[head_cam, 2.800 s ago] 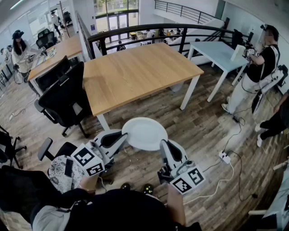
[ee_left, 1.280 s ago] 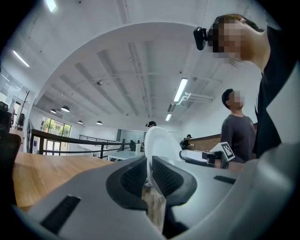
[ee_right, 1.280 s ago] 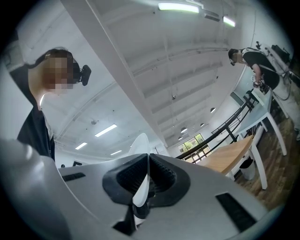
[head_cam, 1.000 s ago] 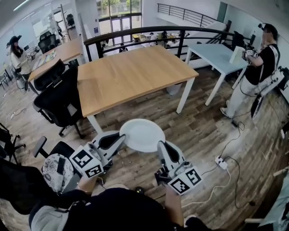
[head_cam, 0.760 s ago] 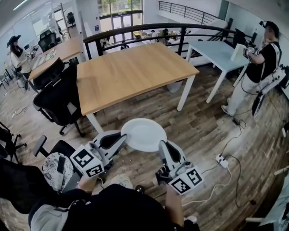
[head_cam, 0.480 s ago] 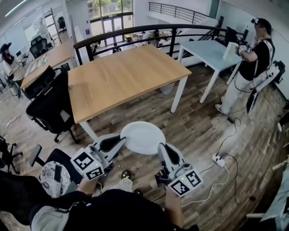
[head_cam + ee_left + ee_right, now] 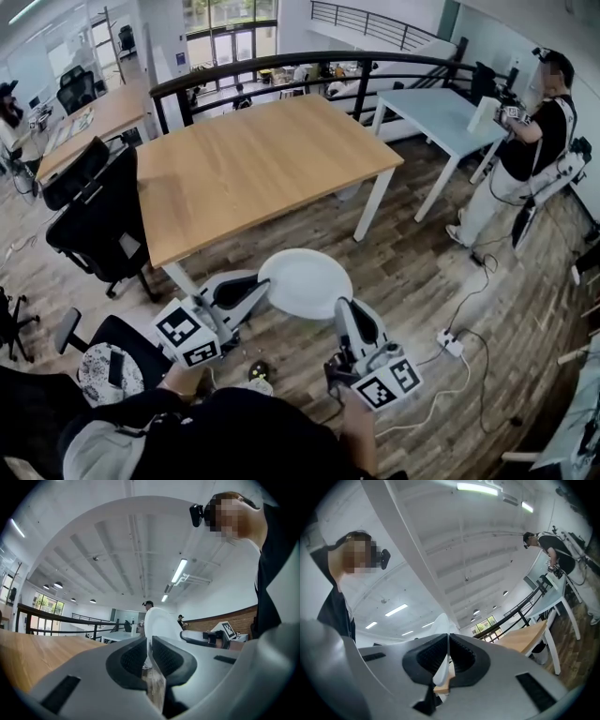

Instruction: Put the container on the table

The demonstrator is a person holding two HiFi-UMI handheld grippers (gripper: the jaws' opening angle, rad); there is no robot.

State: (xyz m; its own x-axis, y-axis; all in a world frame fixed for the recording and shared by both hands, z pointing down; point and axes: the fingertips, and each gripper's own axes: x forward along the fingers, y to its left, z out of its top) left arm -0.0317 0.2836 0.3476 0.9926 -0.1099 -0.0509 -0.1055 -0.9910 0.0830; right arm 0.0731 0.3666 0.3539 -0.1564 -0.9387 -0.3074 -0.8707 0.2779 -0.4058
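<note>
Carrying the container (image 7: 305, 281) level is the job in hand: it hangs above the floor between the two grippers, just short of the near edge of the table (image 7: 253, 159), which lies at about 12 o'clock from it in the head view. The left gripper (image 7: 255, 289) is clamped on the rim at roughly 9 o'clock and the right gripper (image 7: 349, 317) at roughly 5 o'clock. Each gripper view shows its jaws nearly together with the thin white rim pinched between the pads, at the left gripper (image 7: 149, 641) on the container (image 7: 159, 620) and at the right gripper (image 7: 449, 641) on the container (image 7: 439, 620). To do this well, I judge both hands should travel together at one pace and one height, so the rim is neither twisted nor pulled out of either pinch. Bring it well over the tabletop rather than onto the very edge, lower until the base rests flat, and only then part the jaws, both at once. The two holds are not opposite each other, so the unsupported side toward 1 o'clock could dip; a slow approach guards against that. The tabletop toward 12 o'clock looks bare, so a landing place is free. As for contents, the container is a shallow round white dish whose upper face shows plain white from above, with nothing visible in it; whether it rides right way up I cannot tell.
</note>
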